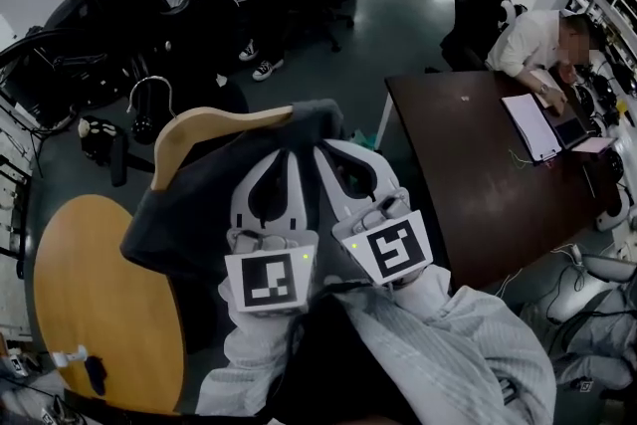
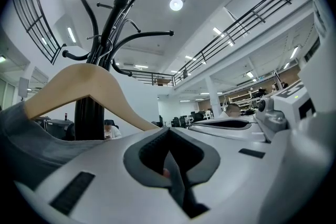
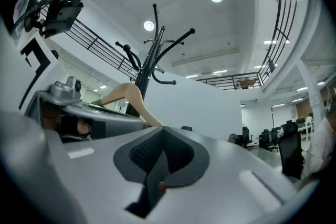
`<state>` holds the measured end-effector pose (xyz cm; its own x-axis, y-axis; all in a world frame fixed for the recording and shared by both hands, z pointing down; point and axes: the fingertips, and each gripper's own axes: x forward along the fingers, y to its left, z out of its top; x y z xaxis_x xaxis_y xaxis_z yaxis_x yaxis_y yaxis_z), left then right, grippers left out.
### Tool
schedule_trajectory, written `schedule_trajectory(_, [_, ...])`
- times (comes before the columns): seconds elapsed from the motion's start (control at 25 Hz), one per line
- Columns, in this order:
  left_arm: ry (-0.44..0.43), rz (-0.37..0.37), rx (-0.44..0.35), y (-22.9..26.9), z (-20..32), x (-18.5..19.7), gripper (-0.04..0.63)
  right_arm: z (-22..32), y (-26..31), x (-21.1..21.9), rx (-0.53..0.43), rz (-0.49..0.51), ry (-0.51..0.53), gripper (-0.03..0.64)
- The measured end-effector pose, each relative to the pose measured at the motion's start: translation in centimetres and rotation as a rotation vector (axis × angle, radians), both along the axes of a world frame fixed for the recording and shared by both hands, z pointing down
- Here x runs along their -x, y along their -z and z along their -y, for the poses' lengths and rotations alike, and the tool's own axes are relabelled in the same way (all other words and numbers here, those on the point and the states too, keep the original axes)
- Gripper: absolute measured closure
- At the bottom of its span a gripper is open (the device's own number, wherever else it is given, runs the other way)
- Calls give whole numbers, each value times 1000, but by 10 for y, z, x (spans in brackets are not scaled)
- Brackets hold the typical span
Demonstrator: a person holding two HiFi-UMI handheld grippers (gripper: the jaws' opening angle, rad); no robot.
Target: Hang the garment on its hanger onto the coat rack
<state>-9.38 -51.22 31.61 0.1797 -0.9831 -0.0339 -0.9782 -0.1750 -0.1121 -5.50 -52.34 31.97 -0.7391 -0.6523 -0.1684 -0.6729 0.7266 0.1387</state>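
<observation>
Dark-grey pads, left gripper: pressed fully together, tips buried in cloth. A thin fold of the garment appears pinched in the seam between them.

Right gripper: jaws likewise together, tips at the same spot and apparently on the same fabric. The two grippers stand close side by side, both aimed upward.

Garment: dark grey, on its hanger, carried in the air with nothing under it but the two grips. It drapes down past the left gripper's outer side, above the right-hand edge of the round wooden table. It hangs clear of the dark table to the right.

Hanger: pale wood. One arm is bare and showing; the other is covered by cloth where the jaws bite.

Metal hook: free, on the side away from the grippers.

Coat rack: black, a central pole with curved arms. It stands ahead of and above the jaws in both gripper views, well apart from the hook. Garment not yet hung.

Reason for the hold, as judged:
- Gripping the clothed shoulder with both tools keeps the garment from sliding off the wood.
- It leaves the hook unobstructed, ready to go over a rack arm.
- Twin grips at one point likely steady the load against swinging.
- The upward aim suits a reach to the arms overhead.
</observation>
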Motion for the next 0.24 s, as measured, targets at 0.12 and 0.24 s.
schedule_trajectory(0.12, [7, -1, 3, -3, 0, 3, 590, 2, -3, 2, 2, -4, 5, 617])
schedule_trajectory(0.24, [14, -6, 1, -2, 1, 6, 591, 3, -3, 6, 2, -10, 16, 617])
